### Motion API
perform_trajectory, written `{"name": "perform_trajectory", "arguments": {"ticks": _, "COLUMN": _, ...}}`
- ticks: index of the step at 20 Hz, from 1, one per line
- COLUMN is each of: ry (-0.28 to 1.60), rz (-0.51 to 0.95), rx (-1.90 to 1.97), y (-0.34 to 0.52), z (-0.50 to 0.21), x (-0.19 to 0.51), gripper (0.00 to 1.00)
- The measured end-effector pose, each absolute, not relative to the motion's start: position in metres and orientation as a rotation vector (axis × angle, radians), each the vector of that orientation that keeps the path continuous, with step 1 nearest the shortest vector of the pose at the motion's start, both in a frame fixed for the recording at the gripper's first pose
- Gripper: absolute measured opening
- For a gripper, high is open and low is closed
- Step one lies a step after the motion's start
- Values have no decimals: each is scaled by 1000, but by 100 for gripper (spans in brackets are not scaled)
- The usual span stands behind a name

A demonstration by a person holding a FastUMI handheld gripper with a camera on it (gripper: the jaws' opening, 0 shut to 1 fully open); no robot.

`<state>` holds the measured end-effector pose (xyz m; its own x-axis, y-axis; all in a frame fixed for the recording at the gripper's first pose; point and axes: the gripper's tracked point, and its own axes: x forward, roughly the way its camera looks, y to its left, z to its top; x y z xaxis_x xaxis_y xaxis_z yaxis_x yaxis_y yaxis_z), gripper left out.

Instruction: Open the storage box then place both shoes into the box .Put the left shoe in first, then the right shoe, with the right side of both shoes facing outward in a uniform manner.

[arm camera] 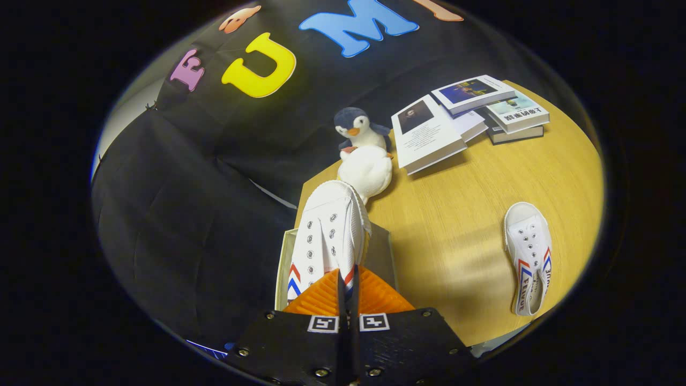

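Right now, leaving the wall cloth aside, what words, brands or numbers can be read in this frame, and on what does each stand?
None can be read with certainty.
Shoe on the table: lettering along its side, too small and too turned to read.
Books: cover print, too blurred to read.
Gripper, shut on the held shoe: two square coded markers, no words.

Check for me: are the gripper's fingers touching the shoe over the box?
Touching. In the gripper view the fingers pinch the heel end of the held shoe above the storage box.
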<state>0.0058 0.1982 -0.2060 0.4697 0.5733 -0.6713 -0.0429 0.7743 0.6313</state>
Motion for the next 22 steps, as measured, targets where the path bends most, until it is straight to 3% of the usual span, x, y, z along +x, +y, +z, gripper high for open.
{"name": "perform_trajectory", "arguments": {"ticks": 22, "ry": 1115, "rz": 422, "rx": 411, "y": 337, "z": -271, "x": -7, "gripper": 0}}
